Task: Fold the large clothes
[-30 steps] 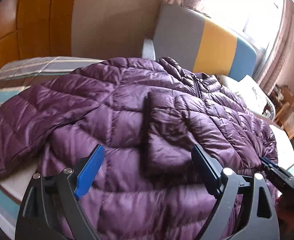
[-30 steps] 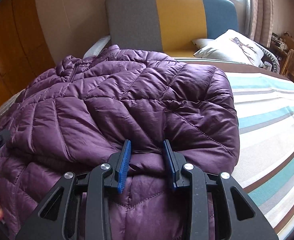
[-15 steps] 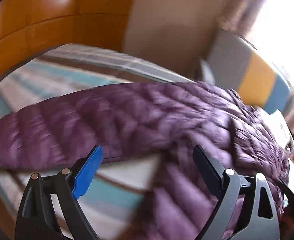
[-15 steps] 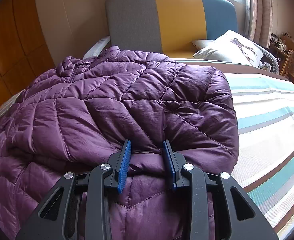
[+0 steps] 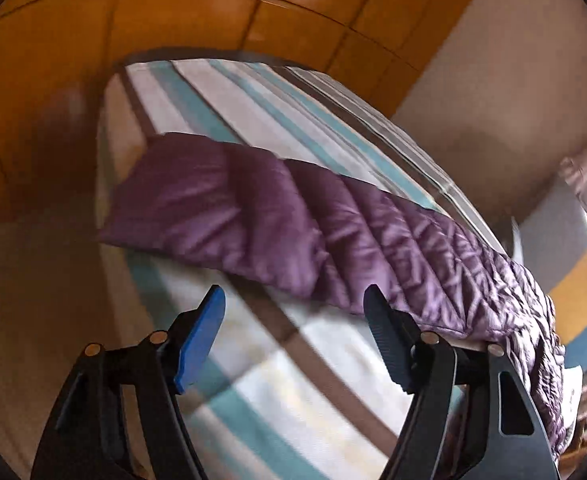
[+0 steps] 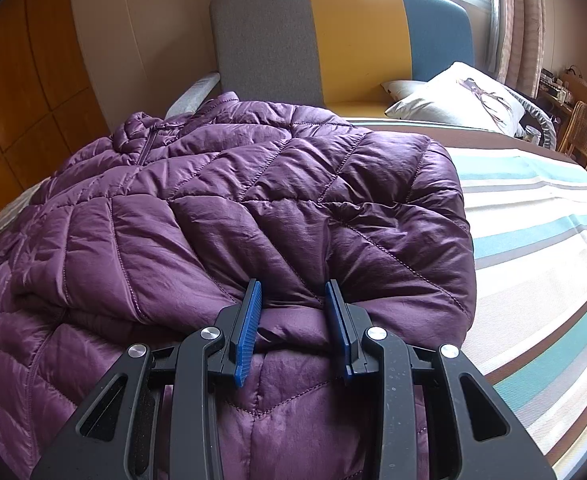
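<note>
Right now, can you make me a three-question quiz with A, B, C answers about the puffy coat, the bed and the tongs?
1. Where does the coat lie?
A. on the striped bed
B. on the floor
C. on a chair

2. What colour is the coat?
A. green
B. purple
C. red

3. What are the right tongs doing?
A. hanging empty
B. holding a pillow
C. pinching a fold of the coat

Answers:
1 A, the coat spreads over the striped bedcover.
2 B, its quilted fabric is purple in both views.
3 C, purple fabric bulges between the blue pads.
</note>
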The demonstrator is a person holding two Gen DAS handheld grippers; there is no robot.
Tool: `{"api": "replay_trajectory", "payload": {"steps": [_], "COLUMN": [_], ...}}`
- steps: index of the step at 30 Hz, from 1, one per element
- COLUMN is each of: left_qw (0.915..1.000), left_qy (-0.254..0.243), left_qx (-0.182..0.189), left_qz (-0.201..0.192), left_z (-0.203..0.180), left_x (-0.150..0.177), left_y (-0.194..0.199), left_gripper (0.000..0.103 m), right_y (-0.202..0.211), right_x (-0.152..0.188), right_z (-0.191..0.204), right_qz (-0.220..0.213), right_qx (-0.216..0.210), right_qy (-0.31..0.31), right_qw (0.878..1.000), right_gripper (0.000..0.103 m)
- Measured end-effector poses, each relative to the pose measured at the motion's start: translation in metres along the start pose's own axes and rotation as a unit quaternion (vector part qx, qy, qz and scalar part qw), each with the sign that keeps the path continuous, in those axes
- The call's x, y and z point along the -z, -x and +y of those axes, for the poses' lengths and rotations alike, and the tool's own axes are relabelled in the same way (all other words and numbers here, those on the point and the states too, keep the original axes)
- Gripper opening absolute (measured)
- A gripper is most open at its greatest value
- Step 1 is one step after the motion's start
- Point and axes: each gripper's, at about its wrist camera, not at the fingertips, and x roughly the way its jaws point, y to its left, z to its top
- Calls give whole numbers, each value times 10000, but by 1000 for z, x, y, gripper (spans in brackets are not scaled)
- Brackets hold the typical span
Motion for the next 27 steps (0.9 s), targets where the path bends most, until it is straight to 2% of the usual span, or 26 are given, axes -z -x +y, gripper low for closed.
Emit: {"api": "replay_trajectory", "payload": {"steps": [3, 8, 10, 11, 12, 15, 20, 23, 27], "left_qw": [9993, 9974, 9945, 9926, 9906, 9874, 9910, 9937, 9948], "left_qy": [373, 721, 1048, 1212, 1366, 1584, 1319, 988, 373], "left_qx": [-84, -32, 34, 43, 72, -11, -152, -151, 56], "left_qz": [-39, -63, -36, -85, -72, -30, -199, -507, -946], "left_z": [16, 28, 36, 39, 42, 44, 24, -1, -42], "left_x": [0, -13, -21, -24, -27, -31, -34, -36, -37], "left_y": [-2, -13, -21, -23, -26, -34, -32, -19, 1], "left_gripper": [68, 67, 65, 56, 44, 25, 9, 8, 8], "right_y": [0, 0, 0, 1, 1, 1, 1, 1, 1], "right_x": [0, 0, 0, 0, 0, 0, 0, 0, 0], "right_z": [0, 0, 0, 0, 0, 0, 0, -1, -1], "right_qz": [-4, -2, -2, -4, -5, -3, -4, -5, -6], "right_qx": [5, -5, -4, -3, -3, -4, -7, -8, -18], "right_qy": [3, -4, -4, -3, -4, -4, -9, -9, -18], "right_qw": [10000, 10000, 10000, 10000, 10000, 10000, 10000, 10000, 10000], "right_gripper": [33, 33, 33, 33, 33, 33, 33, 33, 33]}}
